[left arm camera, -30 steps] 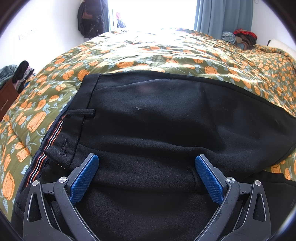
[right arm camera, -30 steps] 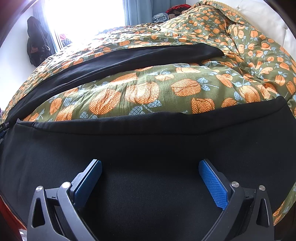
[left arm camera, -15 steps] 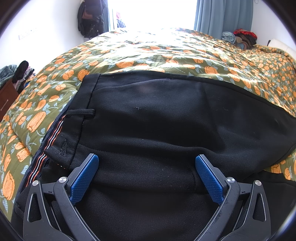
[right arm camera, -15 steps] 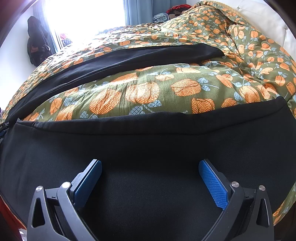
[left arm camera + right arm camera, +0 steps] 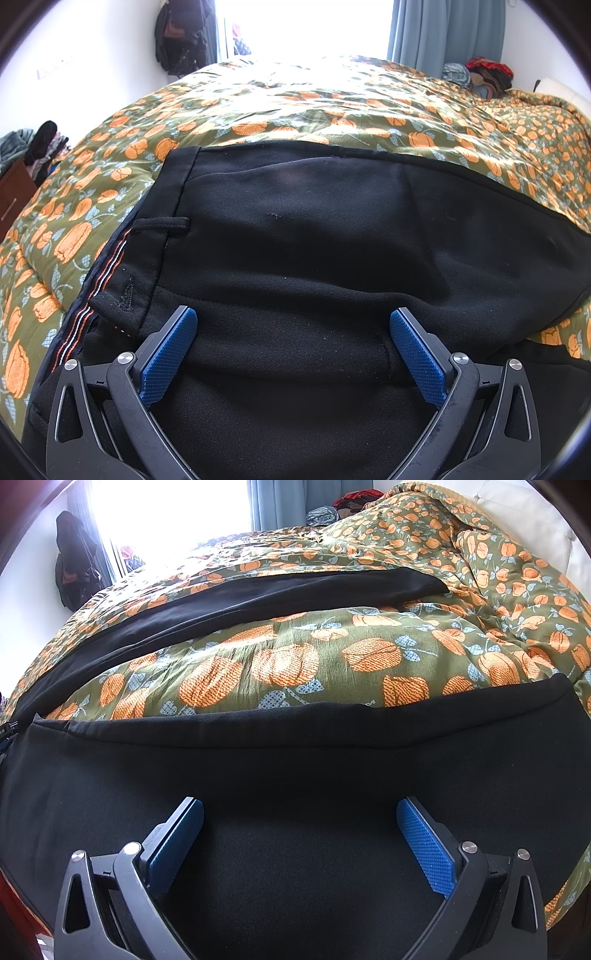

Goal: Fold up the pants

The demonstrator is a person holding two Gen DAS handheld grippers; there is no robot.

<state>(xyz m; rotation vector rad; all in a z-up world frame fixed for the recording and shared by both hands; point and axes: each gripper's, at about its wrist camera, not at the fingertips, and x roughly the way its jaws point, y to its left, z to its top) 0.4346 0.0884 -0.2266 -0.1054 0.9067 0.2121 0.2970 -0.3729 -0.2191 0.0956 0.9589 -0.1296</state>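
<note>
Black pants (image 5: 314, 240) lie spread on a bed. Their waistband with a belt loop (image 5: 160, 225) and an orange-and-white striped inner edge shows at the left of the left wrist view. My left gripper (image 5: 291, 328) hovers open over the seat of the pants, blue pads wide apart, nothing between them. In the right wrist view the near leg (image 5: 295, 775) fills the lower half and the far leg (image 5: 258, 598) runs across the bed behind it. Over that near leg my right gripper (image 5: 299, 819) stands open and holds nothing.
The bed wears a green quilt (image 5: 314, 657) printed with orange flowers, bunched up at the right. A bright window with blue curtains (image 5: 443, 33) is behind. Dark clothes hang on the wall (image 5: 181, 37). A wooden drawer unit (image 5: 14, 199) stands at the left edge.
</note>
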